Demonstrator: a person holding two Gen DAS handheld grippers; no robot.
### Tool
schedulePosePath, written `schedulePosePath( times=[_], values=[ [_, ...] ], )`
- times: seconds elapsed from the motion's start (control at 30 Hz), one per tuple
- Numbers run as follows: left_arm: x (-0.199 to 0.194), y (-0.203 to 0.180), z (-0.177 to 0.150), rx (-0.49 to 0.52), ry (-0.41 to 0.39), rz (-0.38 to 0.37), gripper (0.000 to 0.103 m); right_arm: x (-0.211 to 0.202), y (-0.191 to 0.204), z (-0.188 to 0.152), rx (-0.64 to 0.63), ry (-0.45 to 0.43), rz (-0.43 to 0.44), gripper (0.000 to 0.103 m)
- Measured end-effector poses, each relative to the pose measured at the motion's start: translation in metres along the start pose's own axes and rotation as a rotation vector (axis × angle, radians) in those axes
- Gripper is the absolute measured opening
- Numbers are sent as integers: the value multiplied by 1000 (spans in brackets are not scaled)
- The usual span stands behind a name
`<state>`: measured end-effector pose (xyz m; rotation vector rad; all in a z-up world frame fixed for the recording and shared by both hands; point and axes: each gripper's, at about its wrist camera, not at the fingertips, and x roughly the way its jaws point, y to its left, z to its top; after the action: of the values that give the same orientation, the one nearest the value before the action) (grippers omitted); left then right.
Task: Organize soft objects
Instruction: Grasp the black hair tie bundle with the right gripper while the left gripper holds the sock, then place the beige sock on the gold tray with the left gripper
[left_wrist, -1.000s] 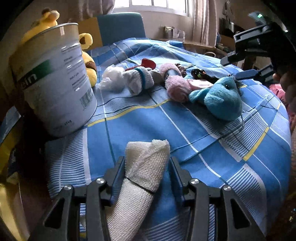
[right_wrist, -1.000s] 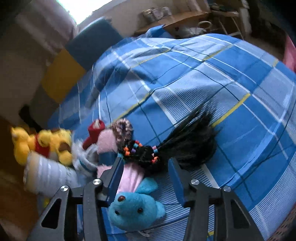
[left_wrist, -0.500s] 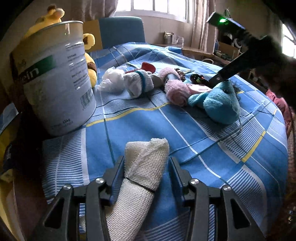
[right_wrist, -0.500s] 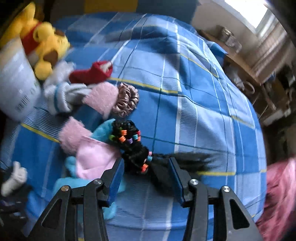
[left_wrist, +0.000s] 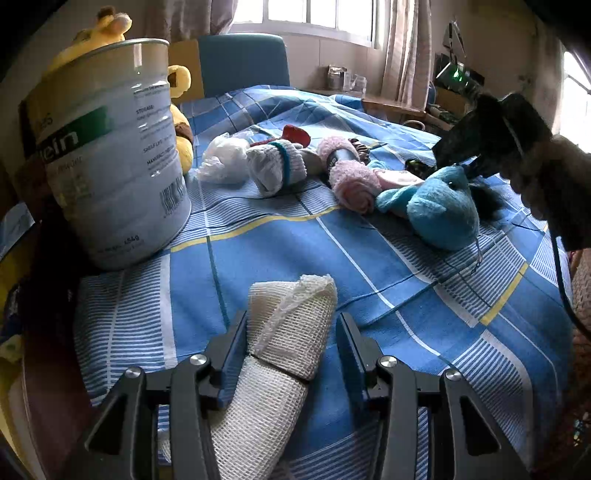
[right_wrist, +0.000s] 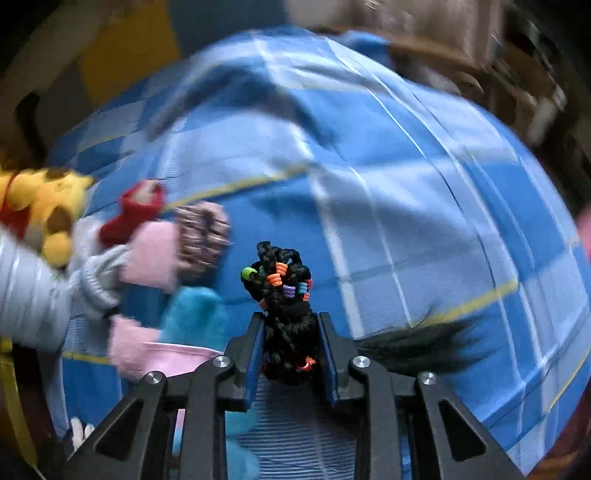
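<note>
Right gripper (right_wrist: 291, 343): both fingers pressed against a black braided hairpiece (right_wrist: 284, 295) with small coloured beads; clamped on it. Loose black strands trail off to the right over the blue checked bedspread (right_wrist: 424, 206). Right wrist view is blurred at the edges.

Left gripper (left_wrist: 291, 350): fingers spread, straddling a white gauze roll (left_wrist: 288, 332) that lies on the bedspread. Left finger sits against the roll, right finger stands apart from it; not squeezing.

Pile further along the bed, left wrist view: white plastic bag (left_wrist: 221, 160), grey-white sock with a teal band (left_wrist: 279, 164), red item (left_wrist: 295, 133) behind it, pink fuzzy sock (left_wrist: 352, 182), blue plush toy (left_wrist: 441, 210) touching the pink sock.

1 large tin can (left_wrist: 107, 147) stands upright at the left, yellow plush bear (left_wrist: 181, 110) behind it
</note>
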<state>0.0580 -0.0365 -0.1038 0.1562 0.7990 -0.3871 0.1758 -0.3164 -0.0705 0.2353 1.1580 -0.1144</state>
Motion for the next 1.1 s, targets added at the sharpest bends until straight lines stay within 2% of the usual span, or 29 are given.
schedulePosePath(
  times=[0.13, 0.2, 0.4, 0.53, 0.67, 0.8, 0.93, 1.1],
  values=[
    [0, -1, 0, 5, -1, 7, 48, 17, 8, -3, -63, 46, -82, 32],
    [0, -2, 0, 8, 0, 11, 48, 18, 16, -4, -100, 32, -117, 33],
    [1, -2, 2, 8, 11, 16, 47, 17, 23, -9, -147, 13, -143, 33],
    [-2, 0, 7, -3, 45, 16, 38, 17, 35, -18, -185, -1, -164, 32],
    [-21, 8, 15, -65, 29, -53, 35, 16, 35, -20, -182, -5, -158, 32],
    [-61, 16, 24, -87, -38, -102, 35, 15, 35, -20, -185, -9, -162, 32],
    [-104, 50, 28, -177, -91, -88, 35, 16, 34, -20, -185, -10, -161, 32],
    [-139, 134, 17, -399, -111, 22, 36, 16, 36, -20, -194, -11, -165, 32]
  ],
)
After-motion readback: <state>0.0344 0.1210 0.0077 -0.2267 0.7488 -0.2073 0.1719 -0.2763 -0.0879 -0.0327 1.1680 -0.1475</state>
